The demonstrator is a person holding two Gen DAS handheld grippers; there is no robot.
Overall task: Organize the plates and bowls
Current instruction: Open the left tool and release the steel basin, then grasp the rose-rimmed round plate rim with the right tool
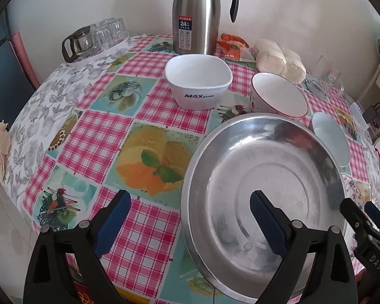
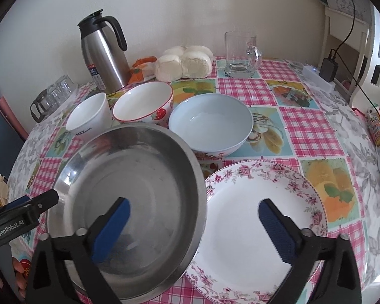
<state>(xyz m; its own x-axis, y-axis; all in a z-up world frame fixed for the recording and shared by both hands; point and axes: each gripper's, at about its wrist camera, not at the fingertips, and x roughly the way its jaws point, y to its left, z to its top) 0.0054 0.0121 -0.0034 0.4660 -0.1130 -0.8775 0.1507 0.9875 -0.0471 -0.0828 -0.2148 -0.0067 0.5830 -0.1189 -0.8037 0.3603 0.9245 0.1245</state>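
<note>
A wide steel plate (image 1: 263,190) (image 2: 129,202) lies on the checked tablecloth, its right rim overlapping a floral plate (image 2: 253,228). My left gripper (image 1: 190,195) is open and straddles the steel plate's left rim without touching it. My right gripper (image 2: 194,202) is open too, with one finger over the steel plate and the other over the floral plate. Behind stand a white square bowl (image 1: 197,83) (image 2: 91,116), a strawberry bowl (image 1: 278,96) (image 2: 144,103) and a pale blue bowl (image 1: 330,139) (image 2: 210,124).
A steel thermos jug (image 1: 196,15) (image 2: 103,55), steamed buns (image 2: 185,63) and an orange packet (image 1: 233,46) stand at the back. A glass mug (image 2: 240,55) is back right, glass cups and a teapot (image 1: 93,38) back left. A power strip (image 2: 316,76) lies near the right edge.
</note>
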